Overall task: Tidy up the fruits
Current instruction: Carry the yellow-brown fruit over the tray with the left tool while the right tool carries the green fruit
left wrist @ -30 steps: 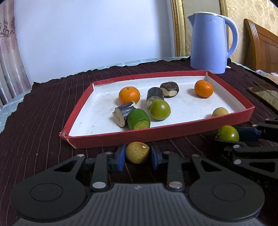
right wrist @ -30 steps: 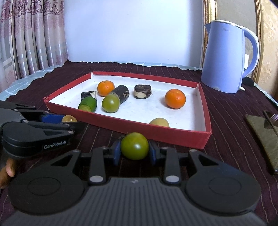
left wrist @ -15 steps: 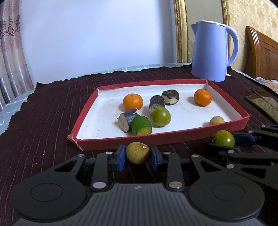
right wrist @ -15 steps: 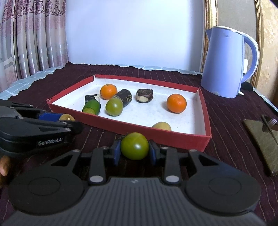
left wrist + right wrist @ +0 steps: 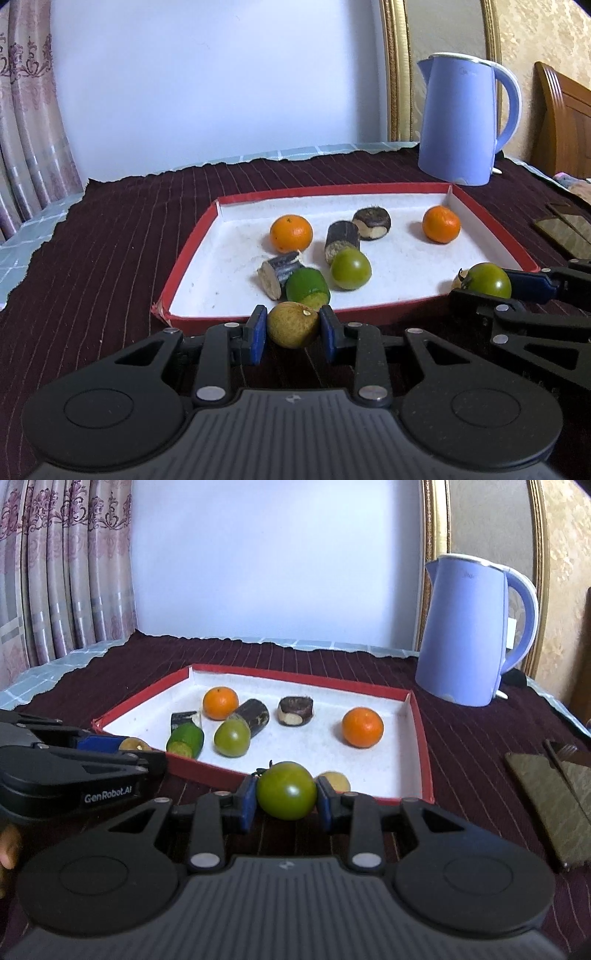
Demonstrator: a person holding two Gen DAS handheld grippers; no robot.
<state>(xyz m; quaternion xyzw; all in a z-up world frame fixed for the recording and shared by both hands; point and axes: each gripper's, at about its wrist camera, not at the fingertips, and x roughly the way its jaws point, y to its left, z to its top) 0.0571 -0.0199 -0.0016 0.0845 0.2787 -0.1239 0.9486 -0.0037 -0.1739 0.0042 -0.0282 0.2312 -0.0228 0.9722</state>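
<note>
Left gripper [image 5: 293,328] clamps a yellow-brown fruit [image 5: 291,325] before the red tray [image 5: 192,254].

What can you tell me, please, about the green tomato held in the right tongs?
The green tomato is round, smooth and glossy, dark green shading to yellow-green, with a small dried stem stub at its upper left. It looks whole and firm. The right tongs are shut on it, their blue pads pressing its two sides. It sits just in front of the red tray's near wall, partly hiding a small yellowish fruit inside the tray. Whether it touches the cloth cannot be seen.
</note>
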